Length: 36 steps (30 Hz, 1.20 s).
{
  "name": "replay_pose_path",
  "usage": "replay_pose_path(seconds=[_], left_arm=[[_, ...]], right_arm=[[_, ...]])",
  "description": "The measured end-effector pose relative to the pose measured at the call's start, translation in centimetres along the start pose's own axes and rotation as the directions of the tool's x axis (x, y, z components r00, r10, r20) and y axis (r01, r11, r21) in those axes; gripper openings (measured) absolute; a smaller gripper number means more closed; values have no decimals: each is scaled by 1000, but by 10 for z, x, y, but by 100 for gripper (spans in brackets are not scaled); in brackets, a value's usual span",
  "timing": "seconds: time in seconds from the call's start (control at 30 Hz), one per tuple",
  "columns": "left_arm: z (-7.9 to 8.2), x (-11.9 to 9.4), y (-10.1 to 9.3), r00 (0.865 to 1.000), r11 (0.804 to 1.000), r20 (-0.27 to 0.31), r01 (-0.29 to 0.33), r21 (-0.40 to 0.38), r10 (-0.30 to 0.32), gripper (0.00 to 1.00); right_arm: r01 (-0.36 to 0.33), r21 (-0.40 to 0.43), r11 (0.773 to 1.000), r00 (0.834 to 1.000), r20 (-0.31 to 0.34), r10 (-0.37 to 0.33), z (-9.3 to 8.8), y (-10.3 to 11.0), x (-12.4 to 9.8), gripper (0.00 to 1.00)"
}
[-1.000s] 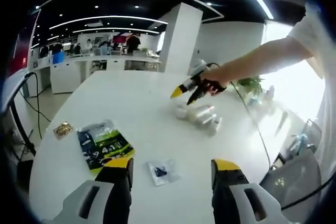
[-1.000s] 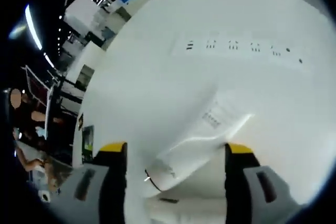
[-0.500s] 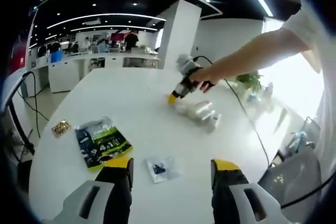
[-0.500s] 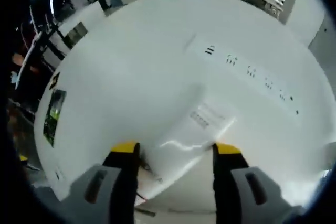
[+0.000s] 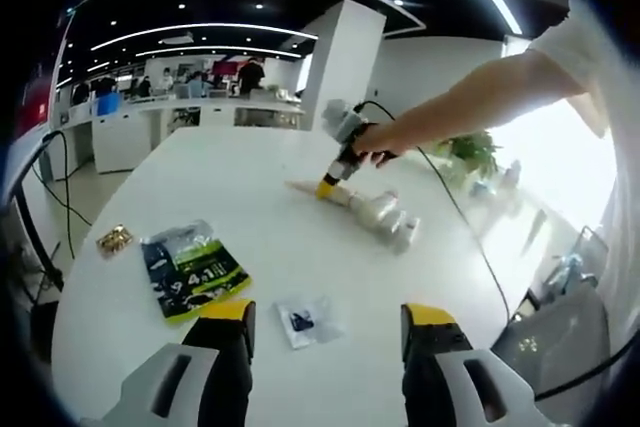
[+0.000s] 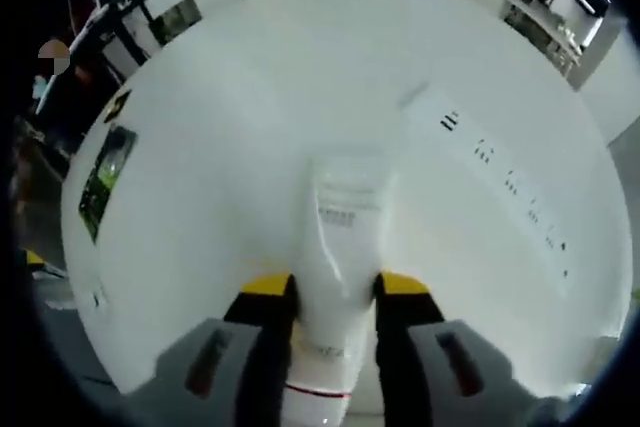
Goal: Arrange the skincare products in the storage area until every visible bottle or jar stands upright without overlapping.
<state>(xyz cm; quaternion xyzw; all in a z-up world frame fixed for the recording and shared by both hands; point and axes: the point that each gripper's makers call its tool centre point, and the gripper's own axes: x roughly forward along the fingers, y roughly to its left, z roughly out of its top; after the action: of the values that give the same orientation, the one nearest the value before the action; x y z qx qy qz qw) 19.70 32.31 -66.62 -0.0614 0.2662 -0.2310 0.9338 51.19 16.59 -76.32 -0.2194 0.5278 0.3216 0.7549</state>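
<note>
A white squeeze tube (image 6: 335, 247) lies between the right gripper (image 6: 333, 287)'s yellow-tipped jaws, which are clamped against its sides, its flat crimped end pointing away over the white table (image 6: 250, 127). In the left gripper view the same tube (image 5: 305, 188) reaches out from the right gripper (image 5: 329, 187) just above the tabletop, beside a cluster of pale bottles (image 5: 385, 217) lying on their sides; whether they touch is unclear. The left gripper (image 5: 325, 315) hovers with its jaws apart and nothing between them. Nearer it lie a green packet (image 5: 192, 272), a small clear pouch (image 5: 305, 319) and a gold wrapper (image 5: 113, 239). A second ago the jaws stood wide either side of the tube; now they have closed on it.
</note>
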Motion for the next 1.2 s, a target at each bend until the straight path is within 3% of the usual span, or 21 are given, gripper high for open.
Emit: replay_pose_path(seconds=[0.1, 0.27, 0.5, 0.63, 0.7, 0.9, 1.07, 1.2], left_arm=[[1, 0, 0, 1000, 1000, 5, 0, -9, 0, 60], [2, -1, 1, 1000, 1000, 9, -4, -10, 4, 60], [5, -3, 2, 1000, 1000, 24, -11, -11, 12, 57], [7, -3, 3, 999, 1000, 35, -15, -21, 15, 56], [7, -3, 3, 999, 1000, 39, -12, -28, 13, 56], [13, -6, 0, 998, 999, 63, -1, -35, 3, 53], [17, -8, 0, 997, 999, 76, 4, -37, -1, 53], [23, -12, -2, 994, 998, 103, 22, -54, -17, 53]], right_arm=[[-17, -37, 999, 1000, 26, 18, 2, 2, 1, 26], [-55, -28, 998, 996, 69, 57, 7, 8, -3, 17], [-102, -63, 993, 981, 158, 111, 18, 24, -14, 12], [-124, -92, 988, 960, 241, 143, 29, 38, -30, 11], [-136, -107, 985, 940, 299, 163, 37, 50, -44, 11], [-173, -106, 979, 904, 378, 201, 40, 80, -76, 12], [-196, -103, 975, 873, 435, 222, 29, 108, -103, 12], [-204, -127, 971, 850, 470, 240, 9, 136, -125, 12]])
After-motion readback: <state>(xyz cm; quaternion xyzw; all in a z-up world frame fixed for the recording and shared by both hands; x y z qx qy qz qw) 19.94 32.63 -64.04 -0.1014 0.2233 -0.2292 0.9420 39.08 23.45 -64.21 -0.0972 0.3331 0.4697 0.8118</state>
